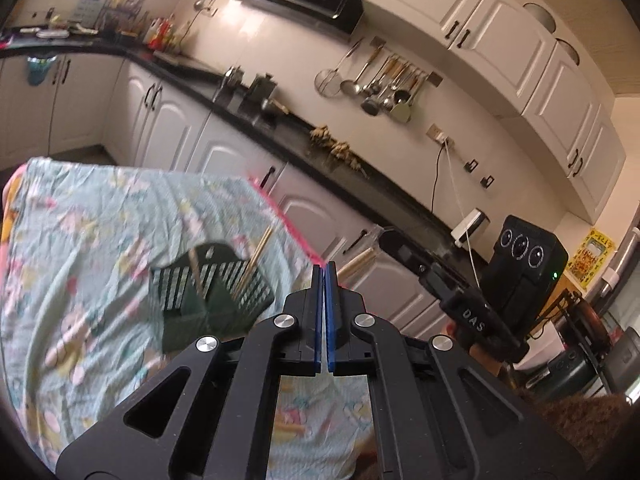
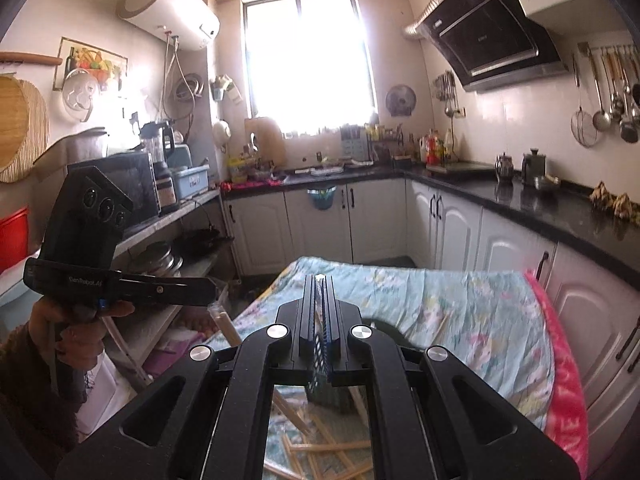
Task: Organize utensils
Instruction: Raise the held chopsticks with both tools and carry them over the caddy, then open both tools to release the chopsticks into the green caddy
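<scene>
Draping over the table, the flowered cloth [image 1: 80, 240] is the largest hazard. It lies wrinkled and loose, and its pink edge [image 1: 288, 220] hangs just beyond the work area. A fingertip or stick end catching a fold could drag the cloth, and everything on it would go with it.

Next comes the green basket [image 1: 216, 304], which stands on that cloth with a few upright chopsticks [image 1: 258, 252] already in its compartments. It looks light. A slanted insertion could push against its wall or the standing sticks and tip it over.

The left gripper [image 1: 324, 276] has its blue pads pressed together. The held chopsticks [image 1: 358, 262] seem pinched only at one end, right at the tip, and jut out sideways toward the other hand. A hold that short and off-centre lets them swivel or slide out. Their free end could also knock the right gripper [image 2: 320, 284], which is close by.

The right gripper's jaws are closed too. A pale perforated sliver shows in the slit, and I cannot tell whether it is the pad face or something thin. It hovers above the basket, so the two tools may crowd each other there.

Smallest are the loose chopsticks [image 2: 320, 448], scattered crisscross on the cloth below. A dropped pair would land among them and could roll off the table.
</scene>
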`<state>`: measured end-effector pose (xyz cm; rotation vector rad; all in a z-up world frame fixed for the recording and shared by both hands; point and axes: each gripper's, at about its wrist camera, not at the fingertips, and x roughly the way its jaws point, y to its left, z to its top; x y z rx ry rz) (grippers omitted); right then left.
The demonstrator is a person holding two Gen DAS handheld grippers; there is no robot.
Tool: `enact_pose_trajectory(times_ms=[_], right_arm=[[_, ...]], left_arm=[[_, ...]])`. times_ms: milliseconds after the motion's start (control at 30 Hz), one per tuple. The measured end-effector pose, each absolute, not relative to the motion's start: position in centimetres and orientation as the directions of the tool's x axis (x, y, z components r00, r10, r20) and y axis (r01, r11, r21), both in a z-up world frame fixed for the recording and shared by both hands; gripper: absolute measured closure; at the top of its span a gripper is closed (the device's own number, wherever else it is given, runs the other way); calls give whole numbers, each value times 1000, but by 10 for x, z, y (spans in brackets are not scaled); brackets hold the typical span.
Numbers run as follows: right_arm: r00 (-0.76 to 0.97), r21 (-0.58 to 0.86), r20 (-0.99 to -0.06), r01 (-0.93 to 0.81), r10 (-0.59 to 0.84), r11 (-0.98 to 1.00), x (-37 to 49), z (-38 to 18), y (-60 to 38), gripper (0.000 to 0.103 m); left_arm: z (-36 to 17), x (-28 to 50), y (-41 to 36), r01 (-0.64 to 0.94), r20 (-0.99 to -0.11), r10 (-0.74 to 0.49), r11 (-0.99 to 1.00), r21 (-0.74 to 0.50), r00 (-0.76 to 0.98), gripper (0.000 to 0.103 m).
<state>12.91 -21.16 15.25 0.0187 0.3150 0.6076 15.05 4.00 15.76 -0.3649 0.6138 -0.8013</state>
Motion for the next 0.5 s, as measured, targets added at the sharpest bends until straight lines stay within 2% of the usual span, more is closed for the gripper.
enact_pose_trajectory(times_ms=[233,500], right_arm=[[800,72,-223,-557,558,827,136,185,-213,99],[817,42,-183,-549,547,834,152,210,-215,99]], left_arm=[[191,170,29,569,-326,-750,654,-498,576,103],[210,196,21,550,-317,-713,690,-470,625,103]])
